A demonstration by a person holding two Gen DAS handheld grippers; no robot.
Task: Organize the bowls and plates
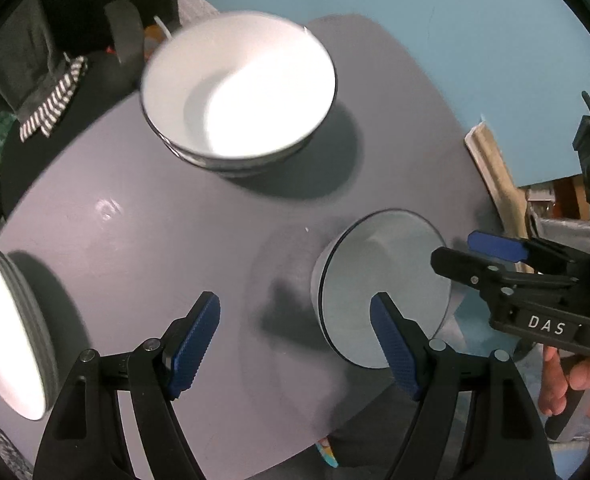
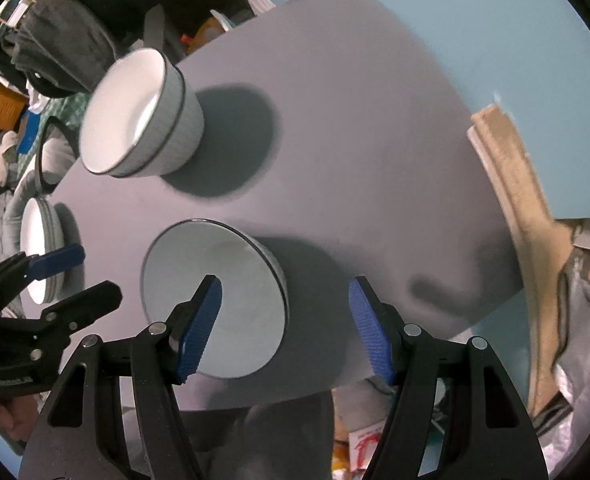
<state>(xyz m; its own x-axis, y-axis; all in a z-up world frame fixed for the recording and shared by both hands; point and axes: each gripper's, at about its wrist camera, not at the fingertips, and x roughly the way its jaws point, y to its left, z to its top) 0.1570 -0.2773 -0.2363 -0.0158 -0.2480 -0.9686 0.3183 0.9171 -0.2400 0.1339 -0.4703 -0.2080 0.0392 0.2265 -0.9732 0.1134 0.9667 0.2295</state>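
Far out past my left tongs, at the left edge of their view, sits the stack of plates, well apart from either blue pad. Ahead of them, further up the grey worktop, stands the stack of bowls, which looks like two nested. The left tongs stand wide apart with nothing between them but bare worktop; their right-hand pad overlaps the near rim of the single bowl in the picture, and I can't tell whether it touches.

That single bowl is my piece for this step, as I read it. It sits near the front edge of the worktop, just under my right tongs. They are apart too, not clamped on anything: the left pad hangs over the bowl's inside, the right pad outside the wall on the far side, so the rim's right wall lies between them.

To do this well I'd lower the right tongs until the pads straddle that wall squarely, one inside, one outside, then close firmly on the rim. The glaze looks slick, so I'd bite deep rather than at the lip. I'd hold the left tongs clear to avoid nudging the bowl toward the edge, then lift straight up before carrying it over to the bowl stack.
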